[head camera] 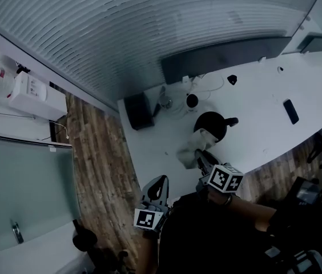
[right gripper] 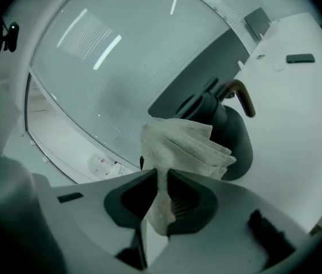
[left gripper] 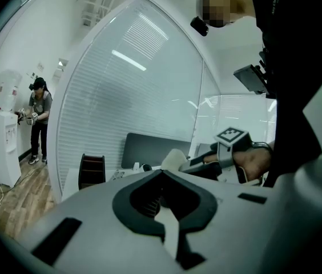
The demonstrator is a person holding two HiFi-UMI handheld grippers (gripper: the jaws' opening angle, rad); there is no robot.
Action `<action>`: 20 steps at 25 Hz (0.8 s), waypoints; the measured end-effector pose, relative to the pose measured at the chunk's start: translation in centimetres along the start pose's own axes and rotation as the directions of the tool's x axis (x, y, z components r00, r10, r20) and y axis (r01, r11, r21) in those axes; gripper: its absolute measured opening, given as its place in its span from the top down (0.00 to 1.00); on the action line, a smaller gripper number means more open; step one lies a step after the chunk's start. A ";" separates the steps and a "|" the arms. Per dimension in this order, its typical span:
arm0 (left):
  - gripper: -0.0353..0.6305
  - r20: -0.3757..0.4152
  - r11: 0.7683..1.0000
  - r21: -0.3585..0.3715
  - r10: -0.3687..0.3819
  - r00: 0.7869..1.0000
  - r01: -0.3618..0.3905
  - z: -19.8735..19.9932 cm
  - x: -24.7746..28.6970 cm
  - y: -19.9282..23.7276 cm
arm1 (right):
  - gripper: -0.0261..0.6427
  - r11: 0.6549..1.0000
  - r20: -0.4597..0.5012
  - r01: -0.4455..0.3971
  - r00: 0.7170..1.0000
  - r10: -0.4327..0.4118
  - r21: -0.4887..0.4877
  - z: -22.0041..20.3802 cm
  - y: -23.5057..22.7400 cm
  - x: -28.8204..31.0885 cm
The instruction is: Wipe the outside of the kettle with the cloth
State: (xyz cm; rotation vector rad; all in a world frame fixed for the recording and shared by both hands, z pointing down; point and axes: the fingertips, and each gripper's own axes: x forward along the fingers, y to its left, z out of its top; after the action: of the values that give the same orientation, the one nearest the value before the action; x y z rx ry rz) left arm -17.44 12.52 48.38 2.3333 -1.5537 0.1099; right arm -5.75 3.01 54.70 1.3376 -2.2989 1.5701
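Observation:
A black kettle point(head camera: 212, 124) with a curved handle stands on the white table point(head camera: 264, 101). In the right gripper view the kettle point(right gripper: 232, 133) sits just behind a crumpled white cloth point(right gripper: 184, 144). My right gripper point(right gripper: 162, 181) is shut on that cloth, which touches or nearly touches the kettle's side. From the head view the cloth point(head camera: 190, 145) hangs between the right gripper point(head camera: 205, 160) and the kettle. My left gripper point(head camera: 156, 190) hovers at the table's near edge, left of the kettle. Its jaws point(left gripper: 162, 176) are shut on nothing.
A black box point(head camera: 138, 111), a small round device point(head camera: 192, 100), a dark screen point(head camera: 224, 59) and a black phone point(head camera: 290, 111) sit on the table. A water dispenser point(head camera: 18, 87) stands far left, with another person point(left gripper: 38, 119) beside it. Chairs point(head camera: 315, 198) crowd the right.

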 end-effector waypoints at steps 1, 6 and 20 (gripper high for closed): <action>0.94 -0.001 1.000 -0.001 -0.004 1.000 0.004 0.0 0.1 -0.1 | 0.88 1.000 0.034 0.018 0.999 -0.018 -0.014 0.8 -0.2 0.2; 0.94 0.006 1.000 -0.009 -0.008 1.000 0.008 0.4 0.0 -0.1 | 0.88 0.994 0.108 0.104 0.989 -0.100 -0.028 2.1 -3.2 3.2; 0.94 0.021 0.990 -0.049 0.131 0.991 -0.130 0.4 0.2 0.0 | 0.88 0.974 -0.384 -0.144 0.921 0.068 -0.174 -5.7 -12.0 3.4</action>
State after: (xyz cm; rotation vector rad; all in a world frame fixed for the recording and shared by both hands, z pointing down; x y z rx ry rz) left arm -17.41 12.16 48.06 2.2038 -1.7016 0.0751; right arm -2.07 4.05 67.88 0.7944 -2.2408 1.4248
